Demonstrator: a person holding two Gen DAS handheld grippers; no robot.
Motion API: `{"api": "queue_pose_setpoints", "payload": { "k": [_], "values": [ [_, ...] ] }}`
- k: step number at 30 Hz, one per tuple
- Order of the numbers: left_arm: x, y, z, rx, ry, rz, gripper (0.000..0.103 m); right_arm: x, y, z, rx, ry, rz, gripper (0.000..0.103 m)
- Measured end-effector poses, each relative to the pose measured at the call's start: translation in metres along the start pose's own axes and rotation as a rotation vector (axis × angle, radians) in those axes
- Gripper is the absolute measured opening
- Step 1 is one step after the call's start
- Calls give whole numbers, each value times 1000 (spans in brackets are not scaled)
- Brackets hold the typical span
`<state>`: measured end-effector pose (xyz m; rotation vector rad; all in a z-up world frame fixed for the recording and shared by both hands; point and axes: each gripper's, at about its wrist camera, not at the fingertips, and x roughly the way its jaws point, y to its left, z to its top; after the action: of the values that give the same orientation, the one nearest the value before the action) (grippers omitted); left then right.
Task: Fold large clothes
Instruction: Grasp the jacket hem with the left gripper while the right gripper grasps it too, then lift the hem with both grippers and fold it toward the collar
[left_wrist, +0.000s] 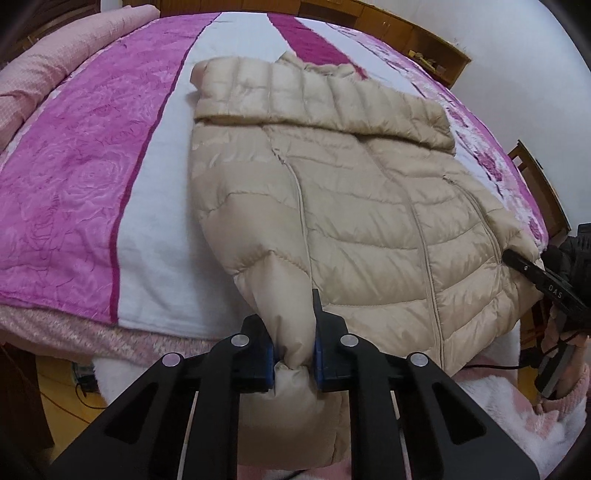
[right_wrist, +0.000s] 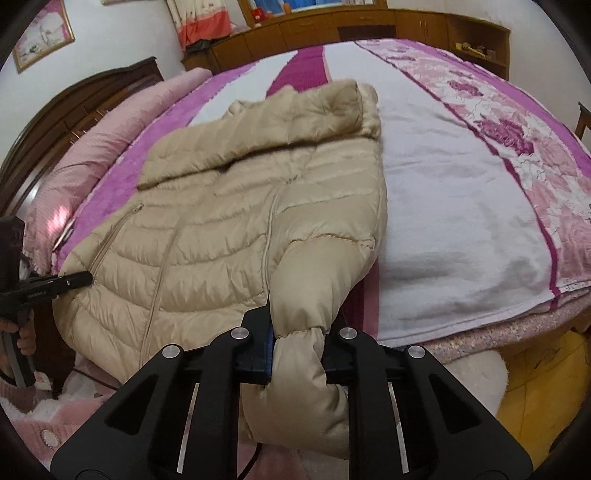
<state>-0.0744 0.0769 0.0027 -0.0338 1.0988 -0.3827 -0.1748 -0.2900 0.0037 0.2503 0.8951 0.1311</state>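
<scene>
A beige puffer jacket (left_wrist: 351, 206) (right_wrist: 229, 229) lies front up on the bed, its hood (left_wrist: 314, 92) (right_wrist: 306, 118) at the far end and its hem at the near edge. My left gripper (left_wrist: 293, 343) is shut on the left sleeve (left_wrist: 288, 295) near the cuff, and the cuff bulges out below the blue pads. My right gripper (right_wrist: 297, 343) is shut on the right sleeve (right_wrist: 317, 280) in the same way. Each gripper also shows from the side in the other view, the right gripper (left_wrist: 532, 273) and the left gripper (right_wrist: 74, 280), both at the jacket's lower corners.
The bed cover (left_wrist: 74, 166) (right_wrist: 461, 184) has pink, purple and white stripes. A folded pink quilt (left_wrist: 55, 55) lies by the dark headboard (right_wrist: 74, 107). Wooden cabinets (right_wrist: 332, 33) line the far wall. A person's hand in a pink sleeve (left_wrist: 565, 369) holds the right gripper. A yellow object (right_wrist: 543, 398) sits on the floor.
</scene>
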Motion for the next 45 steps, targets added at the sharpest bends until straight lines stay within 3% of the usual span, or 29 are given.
{"api": "queue_pose_setpoints", "payload": {
  "k": [13,20,34,37,45],
  "values": [
    [-56,-16,-10,59,-68,21,15,-67,14,-3,-23,-130,81,13],
    [-76,-9,-4,26,-161,9,15,-86,25,4,-44,-198,103,13],
    [-66,-8,89,49,-279,54,16,-62,14,84,-18,-284,56,12],
    [-53,-6,112,65,-280,94,16,-50,10,104,-3,-293,33,12],
    [-12,4,153,63,-236,115,16,-4,2,142,0,-251,-26,13]
  ]
}}
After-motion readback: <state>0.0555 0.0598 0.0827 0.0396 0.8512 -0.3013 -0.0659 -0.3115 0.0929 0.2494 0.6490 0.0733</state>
